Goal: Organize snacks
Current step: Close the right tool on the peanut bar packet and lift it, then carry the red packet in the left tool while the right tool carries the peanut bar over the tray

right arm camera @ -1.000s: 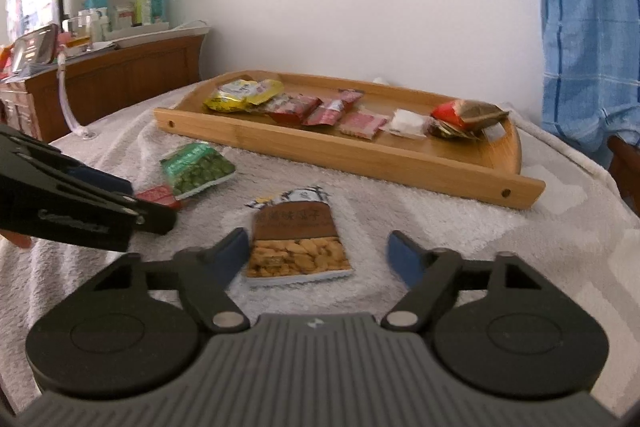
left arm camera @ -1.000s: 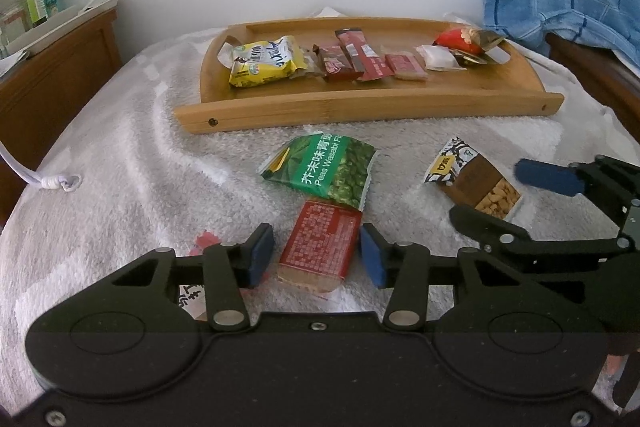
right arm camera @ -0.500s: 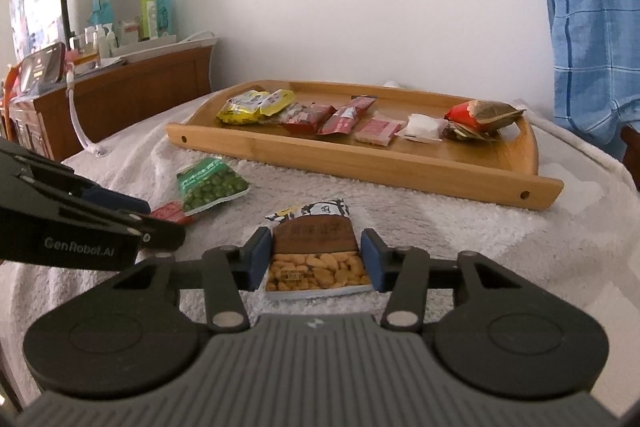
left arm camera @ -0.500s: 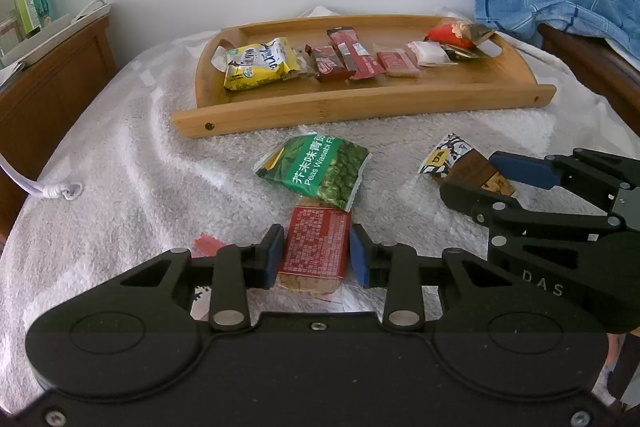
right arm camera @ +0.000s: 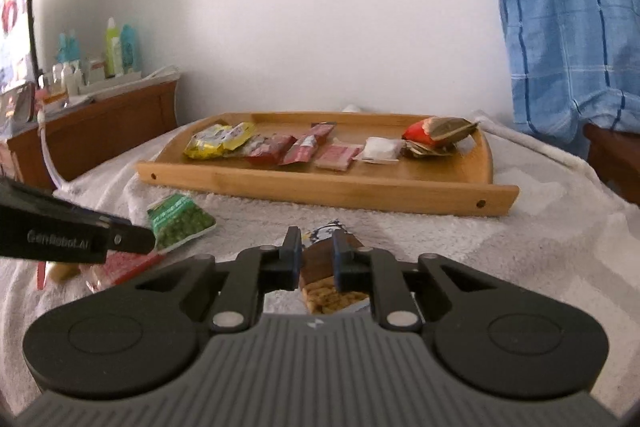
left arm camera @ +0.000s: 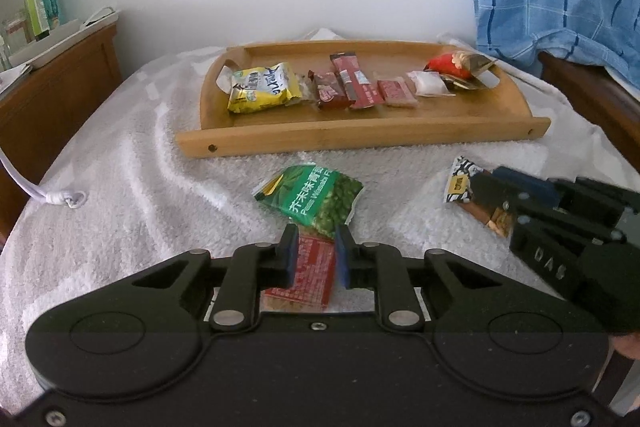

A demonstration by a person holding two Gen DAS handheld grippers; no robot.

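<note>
Both claws have clamped down since a moment ago: the left gripper [left arm camera: 316, 253], wide then, now pinches the flat red foil snack packet [left arm camera: 310, 277] between its blue pads, and the right gripper [right arm camera: 316, 255] squeezes the brown peanut pouch [right arm camera: 324, 277]. Just beyond the left claw lies the green wasabi-pea bag [left arm camera: 316, 199] on the white towel [left arm camera: 132, 195]; farther back sits the snack-filled bamboo tray [left arm camera: 360, 137].

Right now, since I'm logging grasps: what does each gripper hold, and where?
The left gripper pinches the red snack packet by its long sides. The right gripper pinches the peanut packet across its middle.
</note>
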